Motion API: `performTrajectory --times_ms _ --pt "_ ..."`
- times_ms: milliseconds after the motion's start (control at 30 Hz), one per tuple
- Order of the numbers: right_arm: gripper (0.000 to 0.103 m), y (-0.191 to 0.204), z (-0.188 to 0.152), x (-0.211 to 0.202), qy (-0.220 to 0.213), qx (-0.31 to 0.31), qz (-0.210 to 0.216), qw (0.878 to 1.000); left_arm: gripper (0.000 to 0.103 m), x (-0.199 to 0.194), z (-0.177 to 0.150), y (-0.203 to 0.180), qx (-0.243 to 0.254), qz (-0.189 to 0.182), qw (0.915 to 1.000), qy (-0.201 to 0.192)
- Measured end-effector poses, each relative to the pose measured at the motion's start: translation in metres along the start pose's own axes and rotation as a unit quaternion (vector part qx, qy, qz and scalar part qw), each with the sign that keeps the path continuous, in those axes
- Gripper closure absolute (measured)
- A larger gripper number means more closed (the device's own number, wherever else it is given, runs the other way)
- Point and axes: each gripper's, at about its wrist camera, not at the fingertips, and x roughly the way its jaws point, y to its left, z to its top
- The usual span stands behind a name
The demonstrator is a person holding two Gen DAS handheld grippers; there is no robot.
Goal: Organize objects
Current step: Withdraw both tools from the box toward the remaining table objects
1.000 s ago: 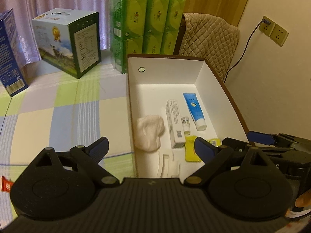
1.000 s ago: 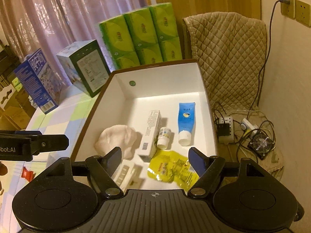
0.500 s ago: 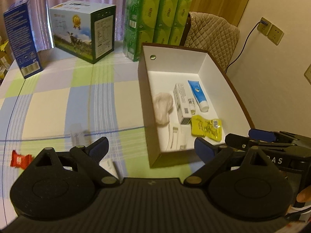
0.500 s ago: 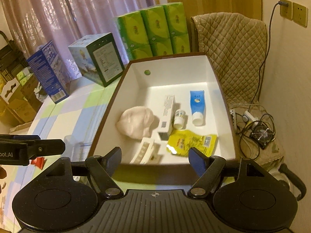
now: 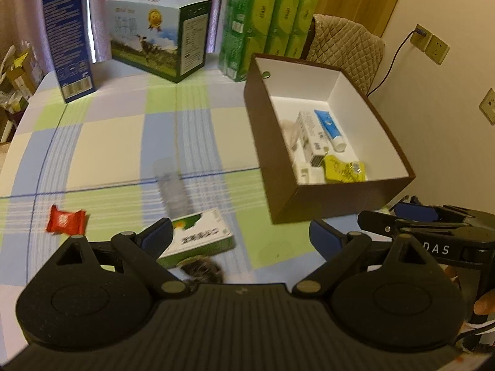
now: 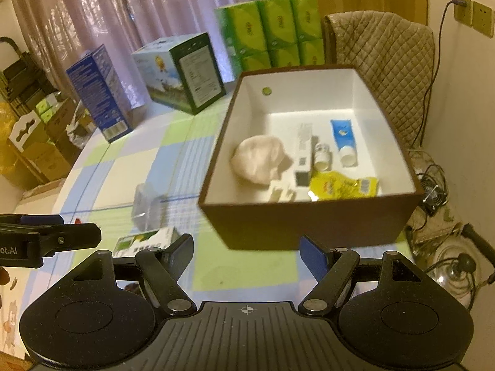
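A brown box (image 5: 321, 208) (image 6: 309, 225) with a white inside stands at the table's right side. It holds a pale cloth bundle (image 6: 258, 162), a white carton (image 6: 303, 154), a small bottle (image 6: 321, 156), a blue tube (image 5: 328, 128) (image 6: 343, 139) and a yellow sachet (image 5: 345, 171) (image 6: 343, 187). On the checked tablecloth lie a green-and-white carton (image 5: 201, 236) (image 6: 145, 241), a clear plastic piece (image 5: 171, 187) (image 6: 145, 204), a red candy (image 5: 65, 221) and a dark fuzzy thing (image 5: 202, 270). My left gripper (image 5: 241, 236) is open above the table's near edge, left fingertip by the green carton. My right gripper (image 6: 246, 253) is open, short of the box's front wall.
At the back stand a blue carton (image 5: 68, 40) (image 6: 99, 92), a milk box (image 5: 161, 34) (image 6: 182, 71) and stacked green tissue packs (image 5: 269, 27) (image 6: 272, 31). A quilted chair (image 6: 386, 71) is behind the box. Cables and a small fan (image 6: 433, 193) lie on the floor at right.
Both grippers have pulled back from over the box toward the table's near edge. The box now sits farther away, and the green carton, clear piece and candy have come into view.
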Motion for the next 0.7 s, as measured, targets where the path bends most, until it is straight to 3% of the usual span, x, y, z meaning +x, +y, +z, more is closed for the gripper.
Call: performTrajectory --times_ms 700 --pt "0.03 0.08 -0.04 0.023 0.04 -0.034 0.025 0.998 0.01 -0.034 -0.059 0.086 -0.05 0.04 0.9979 0.014"
